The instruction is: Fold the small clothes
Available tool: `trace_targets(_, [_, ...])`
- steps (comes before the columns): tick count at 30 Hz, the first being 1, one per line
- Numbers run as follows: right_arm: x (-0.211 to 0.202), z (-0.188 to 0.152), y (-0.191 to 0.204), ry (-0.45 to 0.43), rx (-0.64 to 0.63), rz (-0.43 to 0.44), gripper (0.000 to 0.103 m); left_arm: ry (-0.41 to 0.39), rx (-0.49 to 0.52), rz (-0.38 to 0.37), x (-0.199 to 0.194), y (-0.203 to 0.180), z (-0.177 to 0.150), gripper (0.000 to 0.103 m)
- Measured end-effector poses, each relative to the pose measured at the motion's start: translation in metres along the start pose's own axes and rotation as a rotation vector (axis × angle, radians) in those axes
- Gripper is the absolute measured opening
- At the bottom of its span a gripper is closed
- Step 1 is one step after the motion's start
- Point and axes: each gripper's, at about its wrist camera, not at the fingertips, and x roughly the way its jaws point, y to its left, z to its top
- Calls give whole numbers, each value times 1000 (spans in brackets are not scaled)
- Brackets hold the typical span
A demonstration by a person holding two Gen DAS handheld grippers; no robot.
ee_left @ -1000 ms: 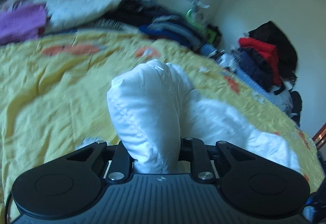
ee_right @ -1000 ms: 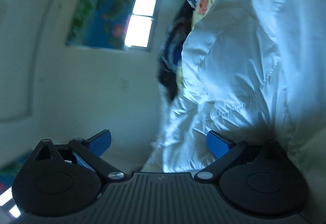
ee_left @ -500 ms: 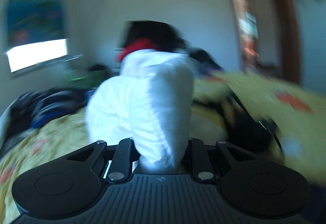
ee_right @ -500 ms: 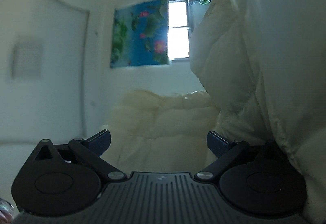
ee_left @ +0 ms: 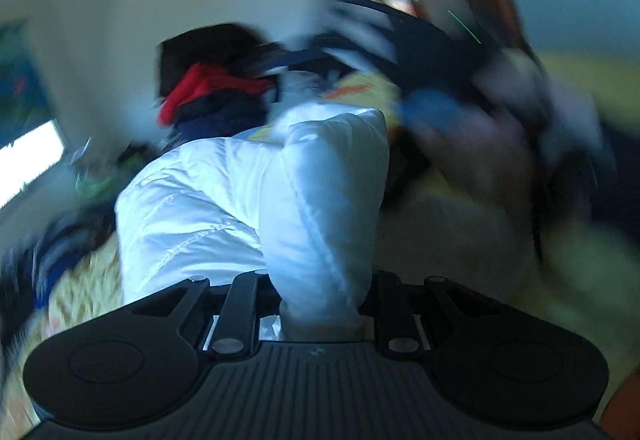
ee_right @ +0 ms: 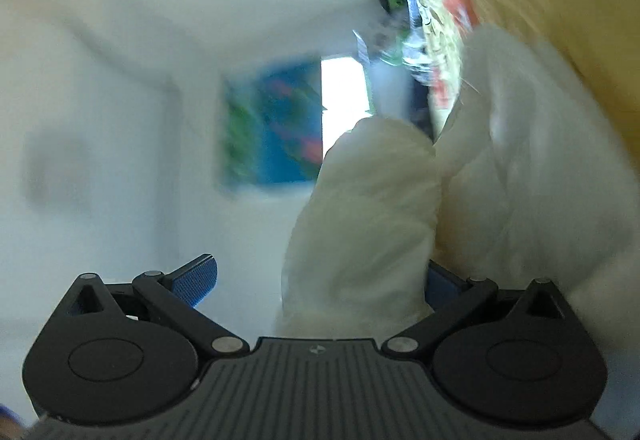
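White padded garment [ee_left: 320, 200] is pinched between the closed fingers of the left gripper [ee_left: 316, 304], bunching upward over a yellow bedspread [ee_left: 80, 280]. Right gripper [ee_right: 320, 280] is spread wide, the garment [ee_right: 360, 232] lying between its blue pads [ee_right: 196, 282].

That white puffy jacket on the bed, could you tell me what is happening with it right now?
A person with two handheld grippers is handling the white quilted puffer jacket over the yellow patterned bedspread. The left gripper is clamped on a bunched fold of it. The right gripper is open, with jacket fabric lying between its blue-padded fingers. Both views are motion-blurred, and the jacket is not yet folded.
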Motion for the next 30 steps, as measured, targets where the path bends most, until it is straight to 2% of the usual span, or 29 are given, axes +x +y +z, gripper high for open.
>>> trace_targets(2, [16, 7, 42, 99, -218, -203, 102, 0, 95, -21, 7, -17, -4, 19])
trace_targets(3, [30, 5, 60, 150, -324, -276, 102, -7, 124, -27, 10, -24, -4, 19])
trace_targets(5, [51, 3, 79, 221, -451, -364, 103, -18, 131, -37, 14, -28, -3, 20])
trace_targets(7, [66, 5, 79, 258, -501, -408, 93, -17, 107, -38, 18, -25, -2, 20])
trace_targets(8, [69, 4, 81, 271, -525, -431, 65, -22, 93, -35, 17, -22, 0, 20])
trace_targets(9, [67, 2, 85, 285, -567, -470, 23, -32, 76, -43, 14, -17, -1, 20])
trace_targets(11, [54, 2, 98, 275, -648, -486, 23, -56, 48, -72, 11, -11, 2, 20])
trace_targets(13, [41, 2, 99, 259, -684, -503, 23, -47, 36, -96, 17, -12, 3, 20])
trace_targets(14, [33, 2, 94, 258, -693, -554, 22, -38, 23, -110, 23, -14, 1, 20])
trace_targets(16, [18, 13, 68, 258, -668, -649, 21, -33, 2, -134, 39, -16, -5, 20])
trace_targets(17, [11, 23, 47, 252, -607, -658, 22, -41, 22, -131, 44, -20, -8, 20])
trace_targets(18, [2, 27, 35, 231, -557, -646, 27, -48, 43, -120, 47, -25, -10, 19])
trace_targets(22, [-12, 22, 21, 204, -489, -623, 33, -72, 57, -106, 47, -28, -17, 18])
trace_targets(25, [-12, 30, 16, 198, -399, -571, 51, -122, 28, -105, 23, -28, -15, 27])
trace_targets(26, [-17, 34, 17, 189, -339, -550, 61, -137, 37, -106, 15, -22, -15, 34])
trace_targets(27, [-25, 38, 20, 156, -280, -529, 69, -157, 48, -107, 9, -15, -17, 53])
trace_targets(28, [-30, 39, 28, 116, -243, -504, 73, -193, 45, -100, -4, -5, -19, 66])
trace_targets(29, [-41, 42, 37, 69, -225, -469, 82, -237, 27, -86, -17, 5, -21, 92])
trace_targets(30, [-54, 43, 48, 5, -226, -439, 86, -288, -3, -77, -31, 19, -23, 103])
